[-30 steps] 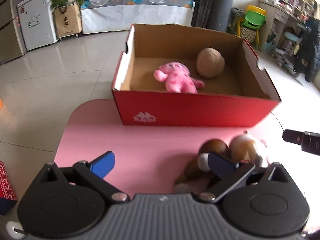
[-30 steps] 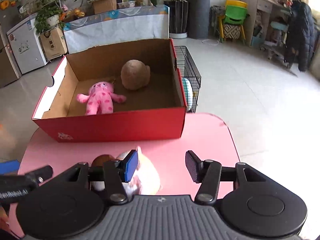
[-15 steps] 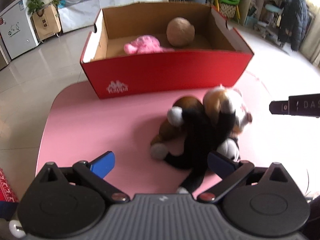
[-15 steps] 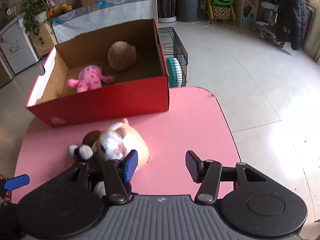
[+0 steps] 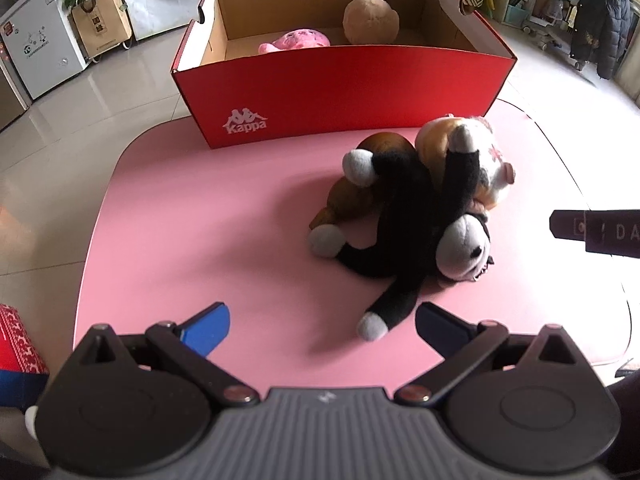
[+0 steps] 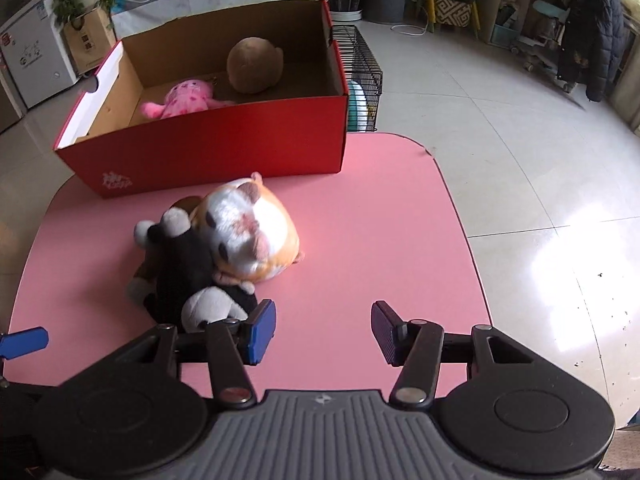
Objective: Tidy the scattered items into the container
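Note:
A red cardboard box (image 5: 332, 92) (image 6: 224, 148) stands at the far edge of the pink table (image 5: 224, 216) (image 6: 380, 224). Inside lie a pink plush (image 5: 296, 42) (image 6: 180, 98) and a brown round plush (image 5: 370, 20) (image 6: 254, 64). In front of the box a black-and-white plush monkey (image 5: 408, 216) (image 6: 188, 268) lies tangled with an orange-and-white plush (image 5: 476, 152) (image 6: 244, 232) and a brown plush (image 5: 360, 192). My left gripper (image 5: 322, 326) is open, just short of the monkey's arm. My right gripper (image 6: 322, 332) is open over bare table, right of the pile.
A wire cage (image 6: 360, 68) sits on the tiled floor behind the box's right end. A red patterned box (image 5: 18, 340) lies off the table's left edge. Furniture, plants and a white cabinet (image 5: 36, 44) line the room's far side.
Both grippers pulled back and tilted down, so the plush pile now shows whole in both views. Their jaws kept the same gap. The toys stayed put.

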Demonstrator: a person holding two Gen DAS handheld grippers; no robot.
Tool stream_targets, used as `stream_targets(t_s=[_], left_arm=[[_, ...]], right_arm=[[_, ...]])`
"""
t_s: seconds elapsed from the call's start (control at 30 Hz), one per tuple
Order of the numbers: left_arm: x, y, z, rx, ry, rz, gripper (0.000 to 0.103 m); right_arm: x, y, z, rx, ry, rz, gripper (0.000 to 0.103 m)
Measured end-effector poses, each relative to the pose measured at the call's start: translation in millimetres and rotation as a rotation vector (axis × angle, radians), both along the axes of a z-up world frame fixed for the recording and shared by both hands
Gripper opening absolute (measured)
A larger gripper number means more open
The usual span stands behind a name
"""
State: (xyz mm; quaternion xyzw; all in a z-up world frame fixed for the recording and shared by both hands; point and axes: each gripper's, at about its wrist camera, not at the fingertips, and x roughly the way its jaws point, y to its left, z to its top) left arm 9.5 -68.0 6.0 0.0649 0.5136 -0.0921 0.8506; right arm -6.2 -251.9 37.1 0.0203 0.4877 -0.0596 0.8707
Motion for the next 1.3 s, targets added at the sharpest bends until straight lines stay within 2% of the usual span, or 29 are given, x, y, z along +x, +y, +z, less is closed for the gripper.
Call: stream_targets(t_s=[0.43,0.73,0.87,1.03,1.3], left_arm=[[0,8,-2,0.007,0.018,0.035,0.103],[6,3,13,-0.071,-0.016,0.033,0.103],[11,-9,20,-0.094,-0.025,0.012,0.103],[23,-23,26,-0.150,-0.033,0.002,0.103],[41,-32,16,-0.143,-0.040,-0.013,0.103]], right_arm=[[0,9,-2,0.015,0.013,0.050,0.053],[27,17,21,-0.046,-0.038,0.250,0.053],[40,8,25,-0.025,-0.046,0.332,0.054],[57,-2,16,0.031,-0.028,0.383,0.061],[86,-5,-7,0.121,0.044,0.414,0.063]])
